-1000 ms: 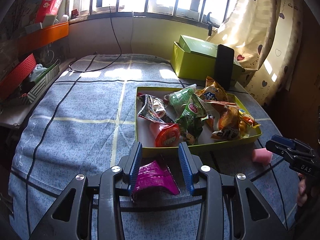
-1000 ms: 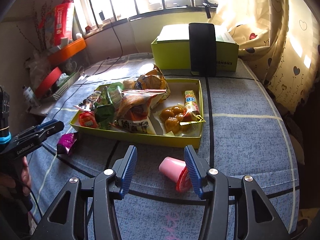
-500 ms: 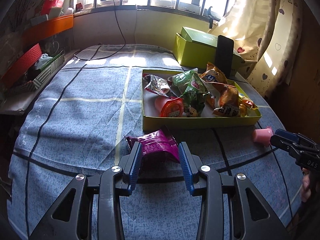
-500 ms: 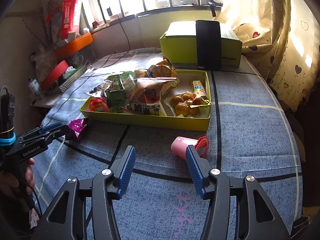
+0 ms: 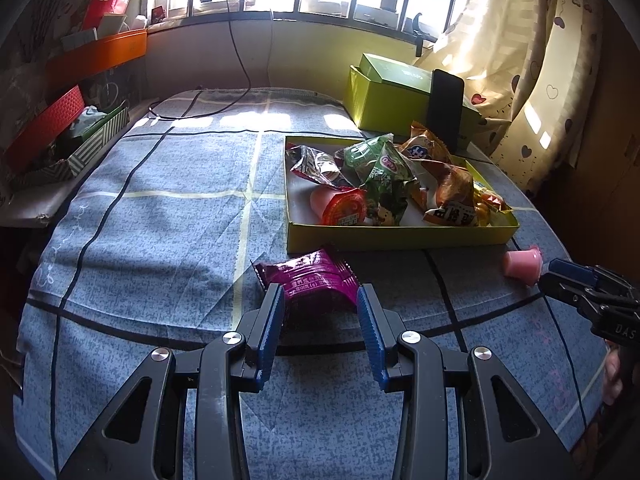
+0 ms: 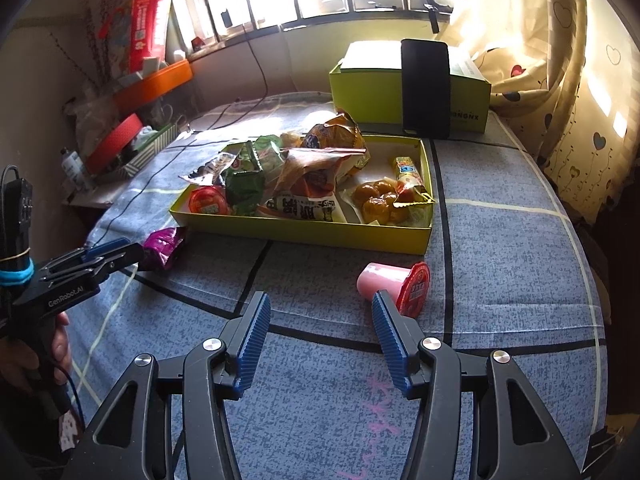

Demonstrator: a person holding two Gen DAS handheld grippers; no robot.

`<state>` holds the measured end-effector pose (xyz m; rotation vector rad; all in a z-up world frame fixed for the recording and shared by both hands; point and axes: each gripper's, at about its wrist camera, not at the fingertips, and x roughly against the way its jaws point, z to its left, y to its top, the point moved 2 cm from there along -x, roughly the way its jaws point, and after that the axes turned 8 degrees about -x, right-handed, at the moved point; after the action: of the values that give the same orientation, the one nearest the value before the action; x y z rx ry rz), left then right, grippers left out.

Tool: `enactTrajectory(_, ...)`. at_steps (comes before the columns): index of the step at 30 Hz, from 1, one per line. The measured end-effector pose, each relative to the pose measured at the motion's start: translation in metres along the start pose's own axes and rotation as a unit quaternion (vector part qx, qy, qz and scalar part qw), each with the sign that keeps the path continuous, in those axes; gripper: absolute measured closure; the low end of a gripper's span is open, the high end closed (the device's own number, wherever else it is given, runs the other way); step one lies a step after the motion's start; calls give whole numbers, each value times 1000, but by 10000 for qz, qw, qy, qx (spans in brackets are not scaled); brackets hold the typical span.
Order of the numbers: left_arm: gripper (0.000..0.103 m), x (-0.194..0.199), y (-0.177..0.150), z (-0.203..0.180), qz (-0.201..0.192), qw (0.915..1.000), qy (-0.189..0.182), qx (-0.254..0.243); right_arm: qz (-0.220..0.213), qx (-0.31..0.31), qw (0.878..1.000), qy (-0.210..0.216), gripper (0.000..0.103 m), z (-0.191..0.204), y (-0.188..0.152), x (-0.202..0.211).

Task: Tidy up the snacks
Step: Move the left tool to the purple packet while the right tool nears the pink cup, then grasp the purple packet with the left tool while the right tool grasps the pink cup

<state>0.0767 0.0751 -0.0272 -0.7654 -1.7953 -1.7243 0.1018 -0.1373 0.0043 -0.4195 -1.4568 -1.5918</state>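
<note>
A purple snack packet (image 5: 316, 282) lies flat on the blue checked cloth in front of the yellow-green tray (image 5: 400, 237). My left gripper (image 5: 319, 294) is open but narrow, and its blue tips flank the packet's near end without lifting it. The right wrist view shows that packet (image 6: 164, 245) just past the left gripper (image 6: 120, 254). A pink jelly cup (image 6: 384, 280) with a red lid lies on its side ahead of my right fingertip. My right gripper (image 6: 319, 304) is open and holds nothing. The tray (image 6: 304, 237) holds several snack bags and a red-lidded cup (image 5: 345, 208).
A green box (image 6: 408, 92) with a black phone (image 6: 426, 88) leaning on it stands behind the tray. A heart-print curtain (image 5: 532, 60) hangs at the right. Orange and red bins (image 5: 96, 52) crowd the left shelf. A black cable (image 5: 192, 110) crosses the far cloth. A hand (image 6: 44, 356) grips the left handle.
Both grippers have drawn back from the tray. The purple packet, deep between the left fingers before, now sits at their tips. The pink cup has left the right jaws, which stand slightly wider.
</note>
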Motion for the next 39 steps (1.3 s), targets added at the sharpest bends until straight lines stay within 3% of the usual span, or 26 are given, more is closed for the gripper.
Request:
enactTrajectory(21,64,-27,15,15,-45,9996,-124,-244,46,-132,9997,-220,50,-16,7,-11)
enactTrajectory(28,64,-42,22,20,-38,9974,-390,-602,13,-179,9996,-232,50,-20,10,-13)
enactTrajectory(31,53,-50,22,22,30,9948,-696,-737,31,-179,9996,-235,50,-20,10,-14)
enactTrajectory(39,51,-44,11,7,156,9870,-1033,-1222,48,-182,9995,-236,49,-20,9,-15)
